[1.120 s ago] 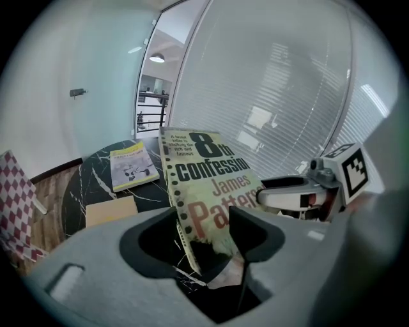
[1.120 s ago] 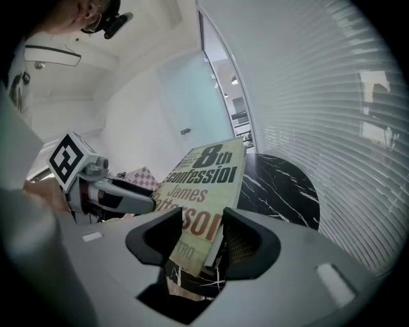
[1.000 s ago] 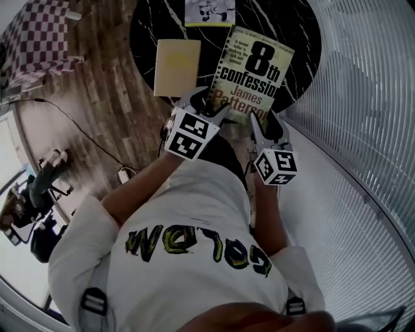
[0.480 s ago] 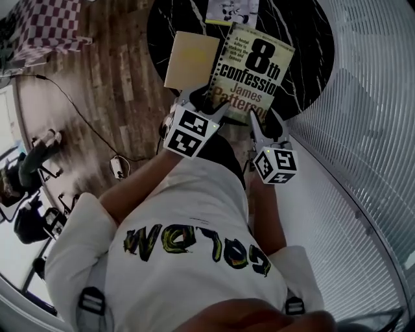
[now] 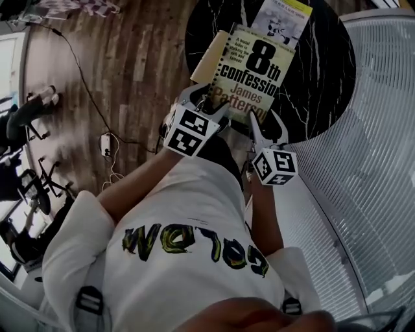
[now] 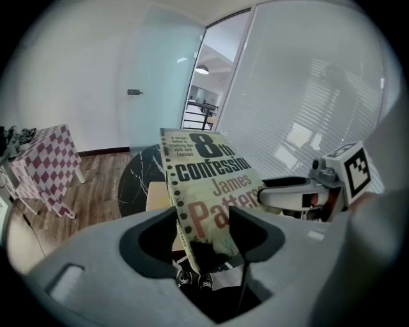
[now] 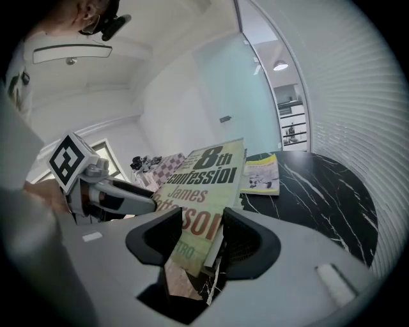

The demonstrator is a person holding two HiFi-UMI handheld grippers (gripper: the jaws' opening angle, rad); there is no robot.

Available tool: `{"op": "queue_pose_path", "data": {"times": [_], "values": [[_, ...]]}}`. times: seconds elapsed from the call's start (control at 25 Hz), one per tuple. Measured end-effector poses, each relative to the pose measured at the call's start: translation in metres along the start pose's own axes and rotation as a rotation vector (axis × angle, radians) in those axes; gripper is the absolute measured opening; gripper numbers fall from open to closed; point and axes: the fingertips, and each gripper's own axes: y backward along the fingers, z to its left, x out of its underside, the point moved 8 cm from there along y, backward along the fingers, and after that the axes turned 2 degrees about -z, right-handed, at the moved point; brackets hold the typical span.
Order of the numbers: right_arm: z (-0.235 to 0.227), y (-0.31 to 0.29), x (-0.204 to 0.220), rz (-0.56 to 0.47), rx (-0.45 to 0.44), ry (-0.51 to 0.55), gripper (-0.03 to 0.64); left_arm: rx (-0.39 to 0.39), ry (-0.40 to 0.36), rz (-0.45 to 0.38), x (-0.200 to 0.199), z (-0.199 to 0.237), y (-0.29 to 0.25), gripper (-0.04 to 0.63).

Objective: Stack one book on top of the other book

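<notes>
Left gripper (image 6: 199, 231): jaws clamped on the near spine-side corner of the paperback (image 5: 256, 70). Right gripper (image 7: 202, 240): jaws gripped its other near corner. Paperback was held tilted over the black marble table (image 5: 324, 84), overlapping the tan book (image 5: 202, 57) at the left edge. Yellow booklet (image 5: 283, 19) lay at the far edge.
</notes>
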Motion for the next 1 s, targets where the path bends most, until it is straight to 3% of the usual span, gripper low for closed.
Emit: {"op": "queue_pose_path", "data": {"times": [0.48, 0.72, 1.0], "values": [[0.006, 0.001, -0.003, 0.009, -0.012, 0.006, 0.206, -0.019, 0.008, -0.021, -0.002, 0.001, 0.007, 0.261], [0.003, -0.007, 0.014, 0.017, -0.004, -0.001, 0.206, -0.021, -0.066, -0.022, 0.005, 0.007, -0.004, 0.261], [0.009, -0.004, 0.011, 0.051, 0.005, -0.003, 0.206, 0.013, -0.086, 0.002, 0.001, 0.011, -0.002, 0.261]]}}
